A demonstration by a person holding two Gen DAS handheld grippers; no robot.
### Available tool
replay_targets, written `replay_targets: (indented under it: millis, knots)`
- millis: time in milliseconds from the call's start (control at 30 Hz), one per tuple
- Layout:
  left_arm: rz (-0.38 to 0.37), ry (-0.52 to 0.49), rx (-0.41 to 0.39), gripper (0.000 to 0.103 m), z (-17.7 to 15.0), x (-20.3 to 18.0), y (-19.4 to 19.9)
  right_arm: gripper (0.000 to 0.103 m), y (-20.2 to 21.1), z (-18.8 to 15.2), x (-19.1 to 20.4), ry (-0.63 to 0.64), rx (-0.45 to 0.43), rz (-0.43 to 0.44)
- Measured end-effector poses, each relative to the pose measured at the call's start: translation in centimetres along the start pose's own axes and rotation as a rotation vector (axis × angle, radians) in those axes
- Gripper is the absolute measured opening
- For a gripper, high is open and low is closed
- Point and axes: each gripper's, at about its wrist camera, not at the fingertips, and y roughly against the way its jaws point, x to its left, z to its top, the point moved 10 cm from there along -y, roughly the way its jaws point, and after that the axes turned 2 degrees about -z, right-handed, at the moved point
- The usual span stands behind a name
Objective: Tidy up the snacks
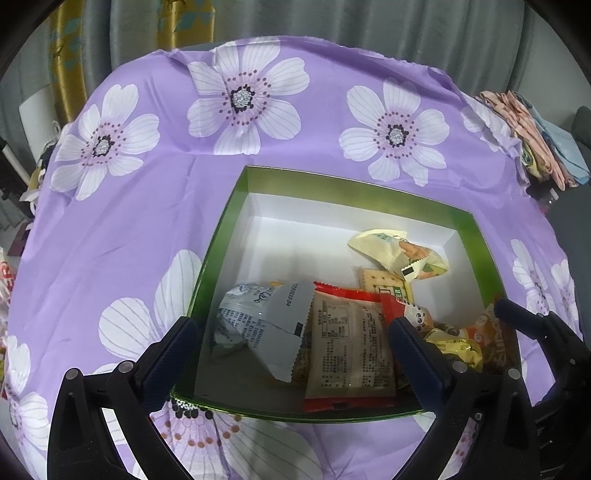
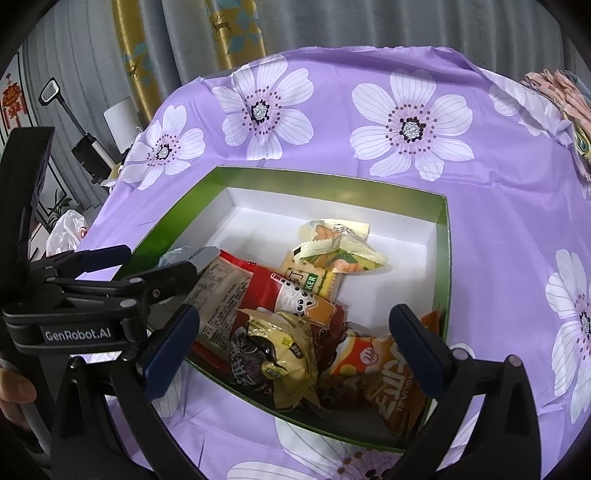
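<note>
A green box with a white inside [image 1: 332, 181] [image 2: 314, 175] sits on the purple flowered cloth [image 1: 147, 206]. Its near half holds several snack packets: a grey-white packet [image 1: 258, 317], a beige-and-red one [image 1: 347, 350] [image 2: 225, 291], a pale yellow one [image 1: 402, 254] [image 2: 340, 247], a cracker pack [image 2: 310, 280], a yellow-and-black one [image 2: 273, 354] and an orange one [image 2: 384, 376]. My left gripper [image 1: 291, 332] hangs open over the box's near left part, pressing on nothing. My right gripper [image 2: 295, 325] stands wide open over the near right corner, with packets below it and none gripped.
Folded pink and blue cloths [image 1: 535, 136] [image 2: 569, 96] lie at the table's far right edge. Grey and gold curtains [image 2: 236, 33] hang behind. A white plastic bag [image 2: 66, 232] sits off the table's left side. A person's hand [image 2: 14, 391] shows at the lower left.
</note>
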Motion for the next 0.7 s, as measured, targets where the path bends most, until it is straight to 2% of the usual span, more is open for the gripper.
replay_targets:
  millis: [533, 700]
  knots:
    - [-0.001, 0.043, 0.026, 0.102, -0.23, 0.56, 0.02, 0.103, 0.27, -0.1, -0.02, 0.008, 0.004, -0.019]
    - [0.023, 0.034, 0.028, 0.102, -0.37, 0.61, 0.05, 0.103, 0.35, -0.01, 0.02, 0.008, 0.002, -0.019]
